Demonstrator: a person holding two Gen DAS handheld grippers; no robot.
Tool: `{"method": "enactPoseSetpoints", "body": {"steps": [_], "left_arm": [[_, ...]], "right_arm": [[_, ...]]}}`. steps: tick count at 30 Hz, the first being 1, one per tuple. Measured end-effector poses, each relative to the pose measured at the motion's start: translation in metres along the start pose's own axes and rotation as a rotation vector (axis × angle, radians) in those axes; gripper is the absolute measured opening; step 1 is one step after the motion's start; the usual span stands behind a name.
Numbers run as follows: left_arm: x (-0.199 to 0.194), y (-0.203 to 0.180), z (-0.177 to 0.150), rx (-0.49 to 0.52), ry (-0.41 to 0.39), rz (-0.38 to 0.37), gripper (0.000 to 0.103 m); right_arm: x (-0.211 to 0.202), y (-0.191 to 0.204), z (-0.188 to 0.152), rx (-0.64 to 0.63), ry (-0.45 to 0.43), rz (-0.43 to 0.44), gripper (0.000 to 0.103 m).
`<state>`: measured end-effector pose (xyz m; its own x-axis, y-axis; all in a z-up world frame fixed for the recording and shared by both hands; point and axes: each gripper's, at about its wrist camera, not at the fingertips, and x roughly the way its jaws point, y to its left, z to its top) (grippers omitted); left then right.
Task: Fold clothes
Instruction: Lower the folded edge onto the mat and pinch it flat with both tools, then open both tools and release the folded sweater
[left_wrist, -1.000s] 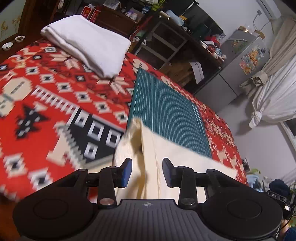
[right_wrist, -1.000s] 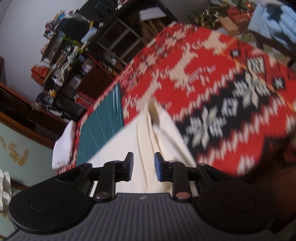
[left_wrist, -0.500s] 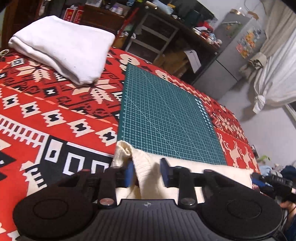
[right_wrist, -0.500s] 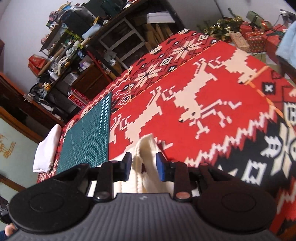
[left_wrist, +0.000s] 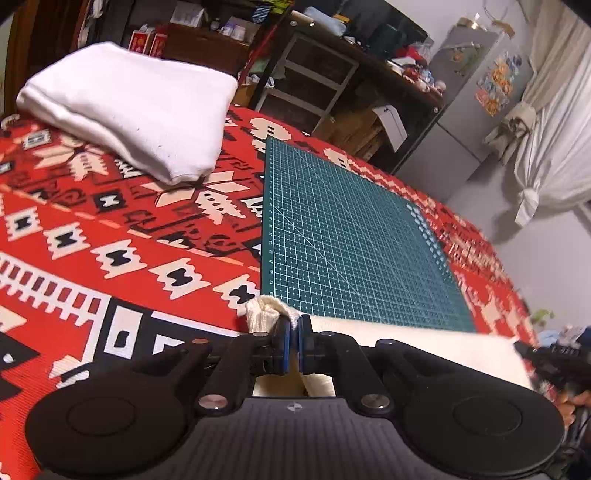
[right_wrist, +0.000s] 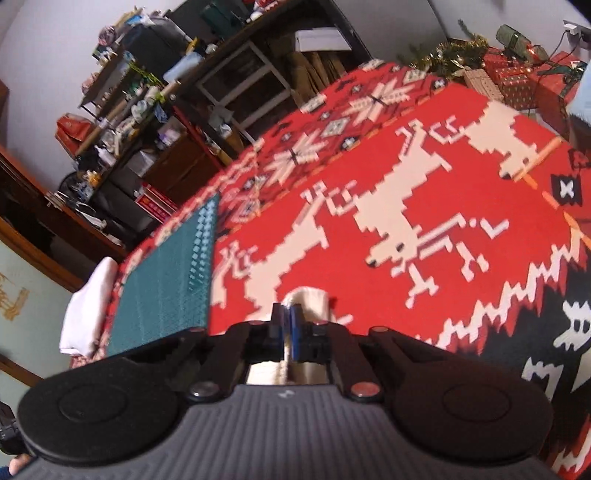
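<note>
Down at the bottom of the left wrist view, left gripper (left_wrist: 294, 347) with jaws pressed together, pinching a bunched corner of the cream garment (left_wrist: 424, 345). Knit fabric puffing up just above the blue pads (left_wrist: 285, 345), the rest stretching off to the right edge of the frame as a taut pale band. Just beyond it, green cutting mat (left_wrist: 354, 243) lying flat in the middle of the frame, its near edge touching or tucked under the cloth; hard to tell which. Spread beneath everything, the red patterned blanket (left_wrist: 110, 236) covering the worktop. Farther off, upper left, a folded white cloth (left_wrist: 136, 107) resting on the blanket, well apart from the cream piece. Behind that, dark shelves (left_wrist: 314, 77) crowded with small items, grey fridge (left_wrist: 469, 110) at upper right.

Over in the right wrist view, right gripper (right_wrist: 286, 334) low in the centre, jaws likewise clamped on the cream garment (right_wrist: 308, 299), a rounded fold poking out just past the tips. Ahead, white reindeer figures on the red blanket (right_wrist: 443, 177). Left of centre, the cutting mat (right_wrist: 166, 280), and past it the white cloth (right_wrist: 86, 310) near the left edge.
</note>
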<state>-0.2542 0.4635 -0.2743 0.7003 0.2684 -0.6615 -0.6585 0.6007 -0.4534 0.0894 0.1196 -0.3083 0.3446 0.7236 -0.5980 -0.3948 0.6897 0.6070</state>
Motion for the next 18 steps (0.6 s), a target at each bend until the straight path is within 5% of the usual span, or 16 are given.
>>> {"method": "enactPoseSetpoints", "body": {"steps": [5,7,10,14,16,18], "left_arm": [[-0.020,0.001,0.002,-0.024,-0.030,0.024,0.013],[-0.033,-0.005,0.001,0.007,-0.041,0.020,0.031],[-0.053,-0.022,-0.003,0.097,-0.071,0.037,0.034],[-0.078,-0.054,-0.021,0.210,-0.113,0.009,0.031],[-0.086,-0.069,-0.036,0.243,-0.120,-0.045,0.007],[-0.085,-0.081,-0.054,0.269,-0.099,-0.106,0.008]], "right_arm": [[-0.007,-0.004,-0.001,0.017,-0.019,-0.010,0.008],[-0.018,0.001,0.000,-0.009,-0.036,-0.030,0.013],[-0.039,0.020,-0.002,-0.094,-0.053,-0.035,0.013],[-0.064,0.060,-0.018,-0.262,-0.048,-0.034,0.013],[-0.071,0.078,-0.032,-0.340,-0.026,-0.041,0.013],[-0.075,0.096,-0.054,-0.441,-0.001,-0.053,0.013]]}}
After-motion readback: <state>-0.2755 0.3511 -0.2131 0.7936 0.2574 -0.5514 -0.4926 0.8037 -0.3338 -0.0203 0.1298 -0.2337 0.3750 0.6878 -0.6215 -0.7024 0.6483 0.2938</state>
